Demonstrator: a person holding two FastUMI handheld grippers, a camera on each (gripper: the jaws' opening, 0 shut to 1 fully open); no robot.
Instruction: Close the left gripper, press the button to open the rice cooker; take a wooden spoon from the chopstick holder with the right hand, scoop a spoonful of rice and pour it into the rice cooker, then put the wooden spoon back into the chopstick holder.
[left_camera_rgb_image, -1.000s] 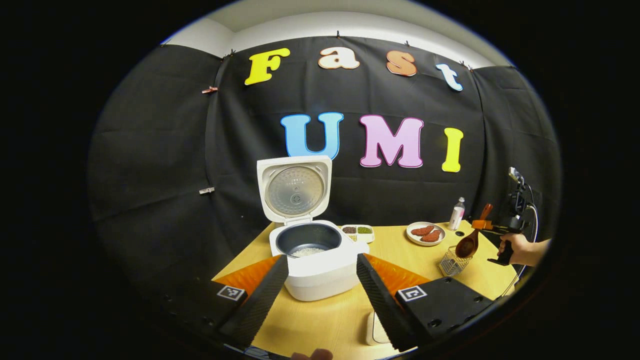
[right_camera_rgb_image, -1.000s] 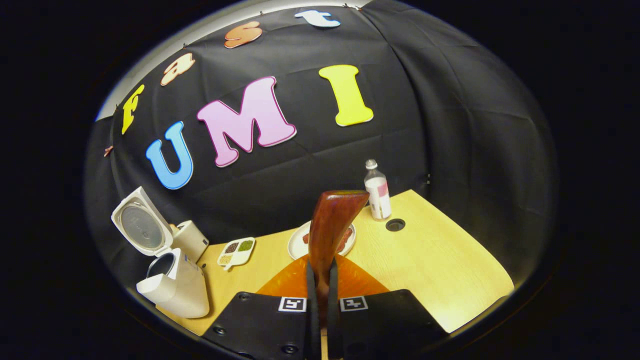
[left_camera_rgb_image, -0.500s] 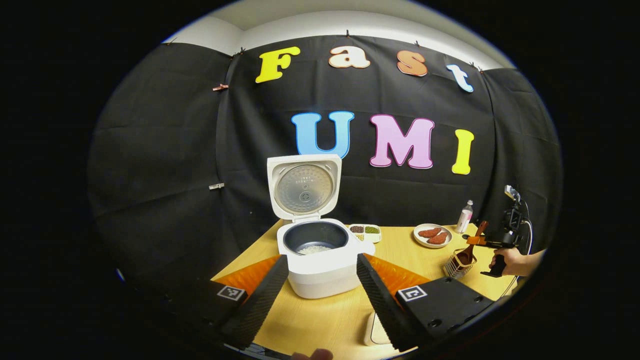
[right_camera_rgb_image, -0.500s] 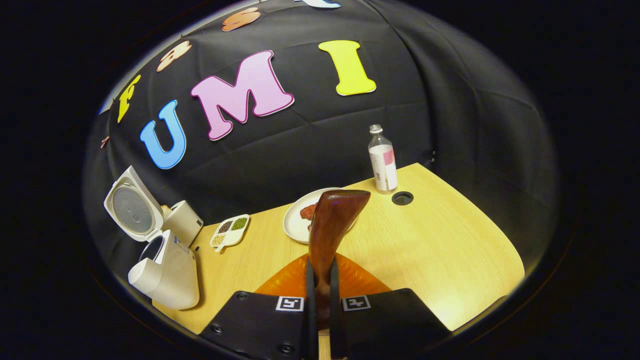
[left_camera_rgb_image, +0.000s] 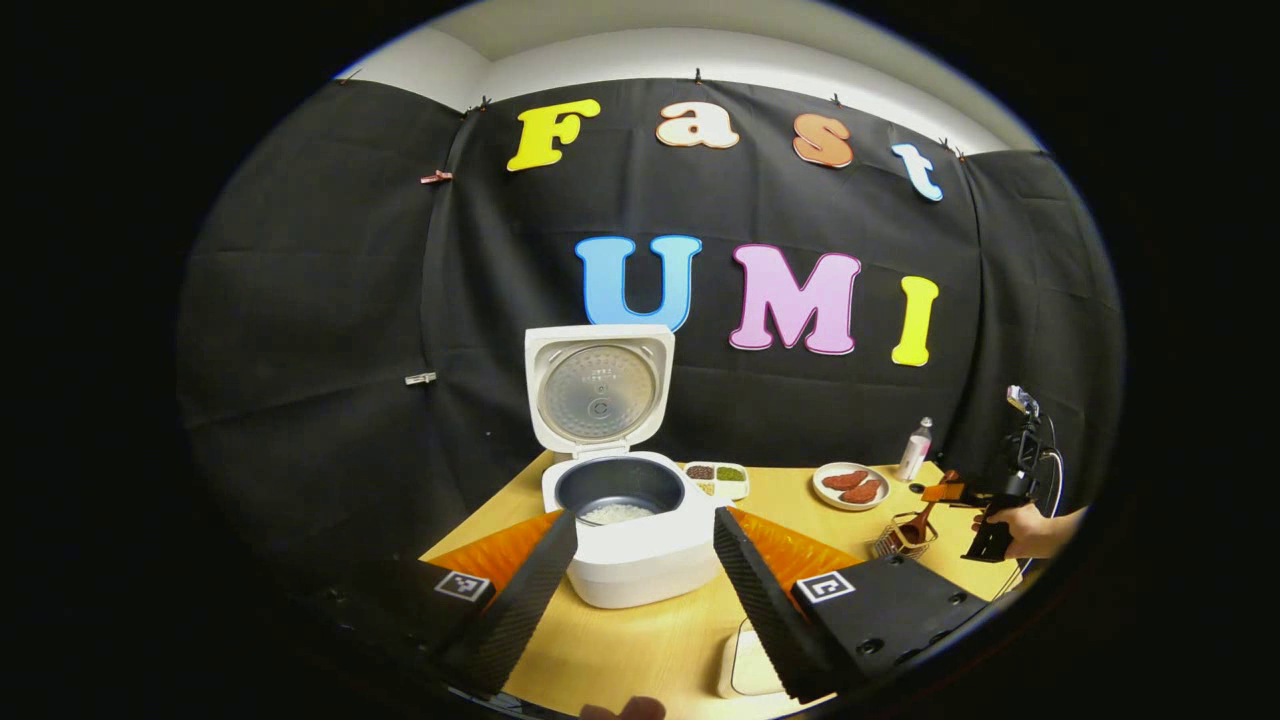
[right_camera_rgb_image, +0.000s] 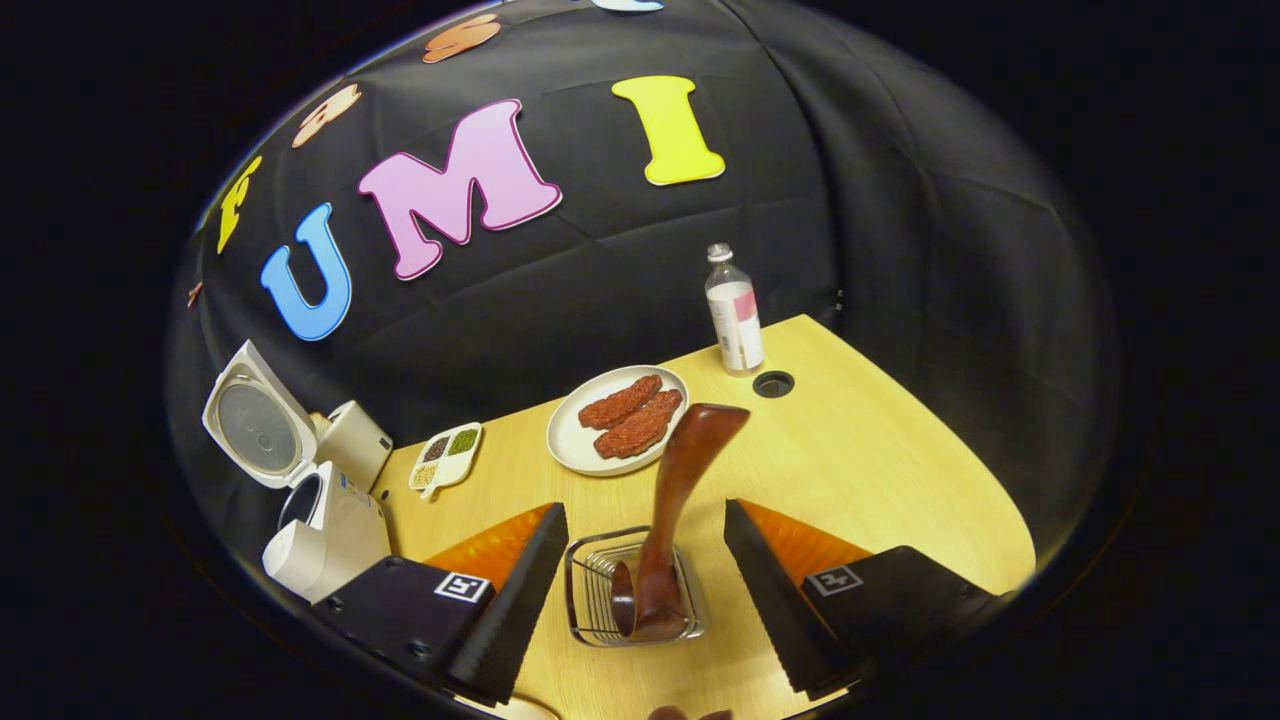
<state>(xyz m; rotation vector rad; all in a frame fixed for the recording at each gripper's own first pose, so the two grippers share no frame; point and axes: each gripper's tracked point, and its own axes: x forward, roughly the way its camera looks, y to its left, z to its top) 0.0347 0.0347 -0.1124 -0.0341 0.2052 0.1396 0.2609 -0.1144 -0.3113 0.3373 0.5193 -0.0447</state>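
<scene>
Right gripper (right_camera_rgb_image: 640, 590) fingers spread, wooden spoon (right_camera_rgb_image: 668, 520) released bowl-down in chopstick holder (right_camera_rgb_image: 590, 590), seemingly settled; withdraw straight back without clipping the handle; left gripper (left_camera_rgb_image: 640, 590) spread, idle.

right gripper (right_camera_rgb_image: 640, 600) jaws spread, straddling the chopstick holder (right_camera_rgb_image: 590, 590) | wooden spoon (right_camera_rgb_image: 675, 500) leans up between the fingers, handle blocks straight ahead | plate (right_camera_rgb_image: 585, 440) just beyond, bottle (right_camera_rgb_image: 735, 315) at the back | bare table (right_camera_rgb_image: 900, 480) to the right | rice cooker (left_camera_rgb_image: 630, 520) lid up, pot mouth open from above, between the left gripper (left_camera_rgb_image: 645, 590) fingers
</scene>
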